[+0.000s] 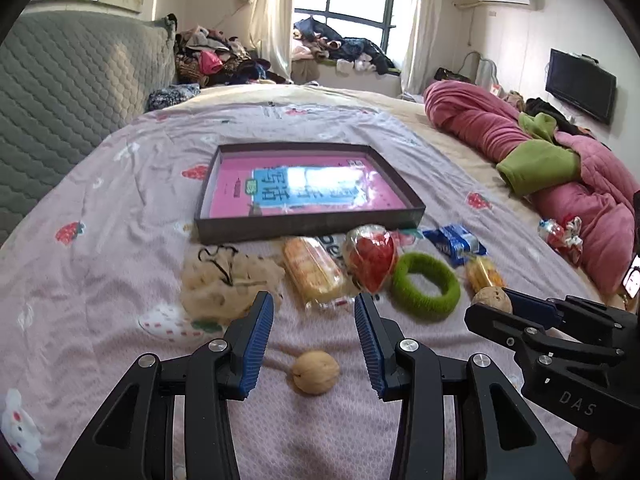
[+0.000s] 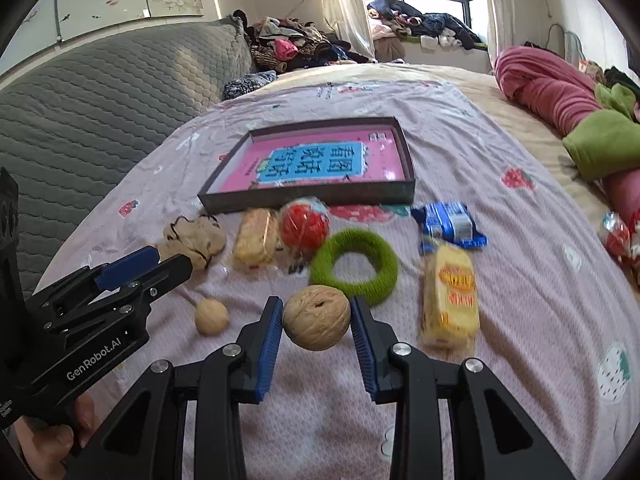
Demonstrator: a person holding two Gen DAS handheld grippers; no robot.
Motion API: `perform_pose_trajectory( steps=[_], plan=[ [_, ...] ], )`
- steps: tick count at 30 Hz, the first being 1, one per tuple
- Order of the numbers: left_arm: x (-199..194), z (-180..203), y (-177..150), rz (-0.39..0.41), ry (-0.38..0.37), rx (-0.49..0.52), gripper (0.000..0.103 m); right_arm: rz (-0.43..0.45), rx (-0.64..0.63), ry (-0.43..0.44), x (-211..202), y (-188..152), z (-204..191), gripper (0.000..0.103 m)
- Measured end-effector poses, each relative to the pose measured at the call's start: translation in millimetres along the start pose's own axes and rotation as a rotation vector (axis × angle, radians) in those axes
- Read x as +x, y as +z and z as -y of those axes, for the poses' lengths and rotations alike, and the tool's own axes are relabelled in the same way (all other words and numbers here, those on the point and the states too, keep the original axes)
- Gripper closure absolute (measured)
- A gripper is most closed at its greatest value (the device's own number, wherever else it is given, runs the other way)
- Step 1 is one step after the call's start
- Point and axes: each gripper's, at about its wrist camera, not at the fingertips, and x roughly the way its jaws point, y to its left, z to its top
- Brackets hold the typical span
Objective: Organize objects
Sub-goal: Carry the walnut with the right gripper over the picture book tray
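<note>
Your right gripper (image 2: 316,322) pinches a walnut (image 2: 317,317) between its blue pads and holds it off the pink strawberry-print bedspread (image 2: 532,320). Your left gripper (image 1: 315,334) stands spread with nothing between its pads; a second walnut (image 1: 315,372) lies on the bedspread below the gap, touching neither pad. The shallow dark box (image 1: 308,226) sits ahead with its near wall facing you, a pink booklet with a blue panel (image 1: 304,188) flat on its floor. Just in front of that near wall runs a row of items: a beige mesh pouch with a black cord (image 1: 224,280), a clear-wrapped pack of yellow biscuits (image 1: 314,276), a red object in clear wrap (image 1: 370,258), a green fuzzy ring (image 1: 425,286), a blue snack packet (image 1: 454,242) and a yellow snack pack (image 2: 450,300). The pack of biscuits and the red object touch; the ring lies just beside them. Open bedspread lies to the left of the box and between the row and your grippers. A grey quilted headboard (image 1: 60,100) bounds the left side; a rolled pink blanket with green lining (image 1: 540,152) bounds the right. The red object's identity cannot be made out through its wrap. The yellow snack pack is blurred in the right wrist view, and the right gripper partly hides it in the left wrist view.
</note>
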Motion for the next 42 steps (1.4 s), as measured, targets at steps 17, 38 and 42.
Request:
perform_pose_trajectory(
  steps=[17,38,42],
  plan=[
    [22.5,-11.5,25.7,0.004,0.017,-0.032,0.059,0.032,-0.07,-0.004,13.6,47.1,-14.0,0.068],
    [57.7,-26.1,73.7,0.011,0.061,-0.072,0.059,0.073,-0.118,-0.002,43.7,107.7,-21.4,0.068],
    [65.7,-28.3,84.1,0.013,0.072,-0.072,0.058,0.08,-0.121,-0.003,50.2,118.5,-21.5,0.068]
  ],
)
